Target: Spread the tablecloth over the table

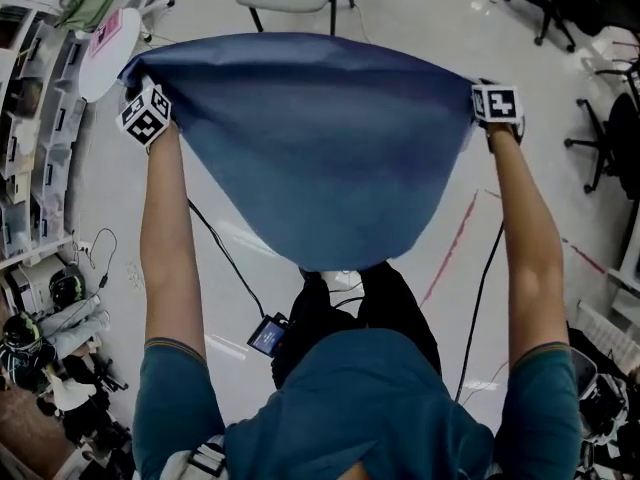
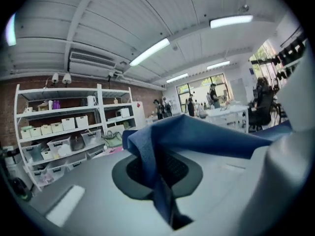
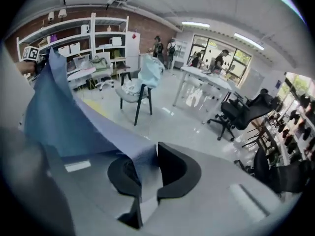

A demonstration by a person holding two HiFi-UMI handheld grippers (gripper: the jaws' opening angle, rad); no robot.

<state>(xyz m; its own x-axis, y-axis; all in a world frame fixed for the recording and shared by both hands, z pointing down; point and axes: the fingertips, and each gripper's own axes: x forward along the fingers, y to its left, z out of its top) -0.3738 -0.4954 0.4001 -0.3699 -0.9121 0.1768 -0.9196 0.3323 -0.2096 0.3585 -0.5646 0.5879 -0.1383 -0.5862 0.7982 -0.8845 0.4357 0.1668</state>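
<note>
The blue tablecloth (image 1: pixel 310 138) hangs in the air between both claws, sagging toward the person's legs. The left claw (image 2: pixel 165 195) is clenched on one top corner and the right claw (image 3: pixel 139 191) on the other. What looks like a round white surface (image 1: pixel 105 48) stands near the left corner.

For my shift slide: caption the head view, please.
Left gripper and right gripper hold the blue tablecloth stretched out in mid-air.
</note>
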